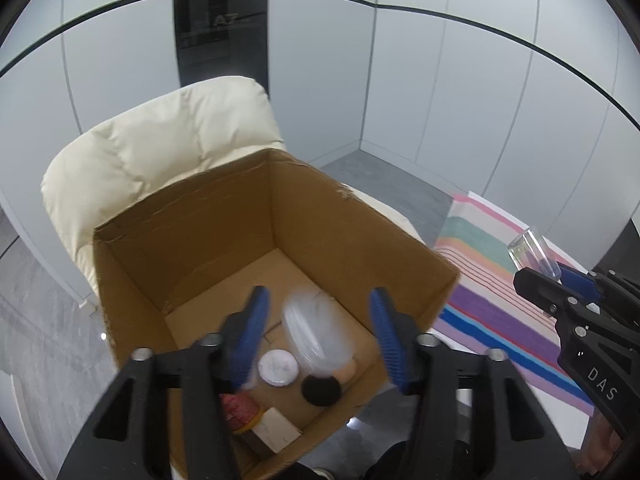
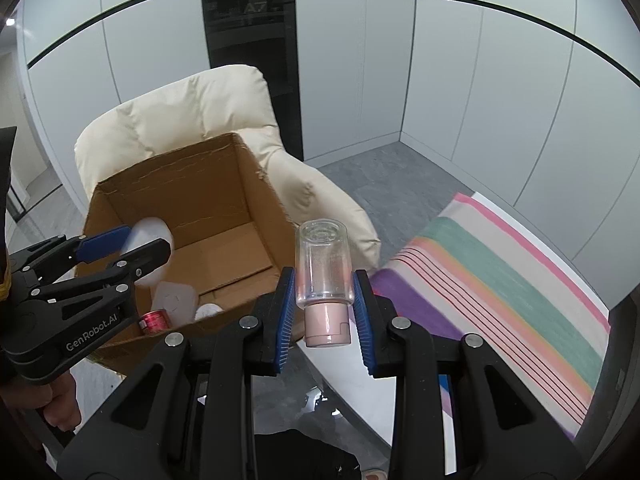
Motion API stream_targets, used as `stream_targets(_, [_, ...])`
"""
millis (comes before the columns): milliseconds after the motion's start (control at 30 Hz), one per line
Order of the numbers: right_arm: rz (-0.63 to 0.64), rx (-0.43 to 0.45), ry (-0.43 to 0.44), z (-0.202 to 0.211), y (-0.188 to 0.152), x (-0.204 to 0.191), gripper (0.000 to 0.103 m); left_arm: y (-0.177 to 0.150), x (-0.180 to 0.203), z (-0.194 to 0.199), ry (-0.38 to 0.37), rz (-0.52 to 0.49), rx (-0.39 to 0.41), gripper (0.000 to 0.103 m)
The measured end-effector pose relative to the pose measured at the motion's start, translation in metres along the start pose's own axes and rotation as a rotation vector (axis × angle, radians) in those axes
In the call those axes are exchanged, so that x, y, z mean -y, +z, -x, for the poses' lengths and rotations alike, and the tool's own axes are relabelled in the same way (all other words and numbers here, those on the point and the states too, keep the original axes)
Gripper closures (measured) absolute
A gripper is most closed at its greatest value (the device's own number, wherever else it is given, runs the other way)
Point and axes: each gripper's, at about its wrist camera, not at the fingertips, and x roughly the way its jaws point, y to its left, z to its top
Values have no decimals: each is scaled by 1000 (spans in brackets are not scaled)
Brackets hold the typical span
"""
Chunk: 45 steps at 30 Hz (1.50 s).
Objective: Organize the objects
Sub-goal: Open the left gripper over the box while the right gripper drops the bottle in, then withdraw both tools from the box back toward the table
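Note:
An open cardboard box (image 1: 304, 216) (image 2: 248, 184) stands on a cream armchair. My left gripper (image 1: 320, 332) (image 2: 120, 240) is open above the box, and a clear plastic container (image 1: 316, 332) is blurred between and below its fingers, inside the box. On the box floor lie a white lid (image 1: 278, 366), a black round object (image 1: 320, 390), a red can (image 1: 240, 410) (image 2: 154, 320) and a white block (image 1: 278, 428). My right gripper (image 2: 324, 312) (image 1: 560, 280) is shut on a clear bottle with a pink cap (image 2: 324, 276) (image 1: 532, 252), held right of the box.
A cream armchair (image 1: 160, 148) (image 2: 192, 108) backs the box. A table with a striped cloth (image 1: 496, 300) (image 2: 500, 288) lies to the right. White wall panels and grey floor (image 2: 384, 176) are behind.

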Motion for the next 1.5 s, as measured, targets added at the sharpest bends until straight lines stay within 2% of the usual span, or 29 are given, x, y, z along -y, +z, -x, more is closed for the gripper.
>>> stream_targets(133, [11, -4, 22, -5, 4, -12, 74, -3, -18, 5, 36, 36, 12, 2])
stream_targets(167, [14, -5, 28, -6, 5, -15, 74, -4, -22, 7, 42, 52, 20, 0])
stream_targets(433, [45, -20, 76, -18, 14, -47, 73, -9, -59, 17, 82, 118, 16, 0])
stream_targets(833, [132, -38, 174, -31, 20, -105, 72, -18, -108, 35, 164, 165, 34, 0])
stream_targets(900, [144, -28, 181, -30, 20, -112, 60, -19, -114, 38, 171, 176, 37, 0])
stream_targets(967, [147, -21, 182, -29, 20, -115, 36, -20, -118, 39, 176, 183, 36, 0])
stream_targets(1267, [119, -17, 134, -28, 21, -105, 7, -18, -115, 34, 169, 189, 31, 0])
stream_targets(1367, [101, -14, 105, -28, 22, -94, 2, -16, -107, 32, 161, 175, 31, 0])
stream_targets(1500, [52, -19, 91, -29, 23, -76, 0, -14, -94, 27, 149, 155, 28, 0])
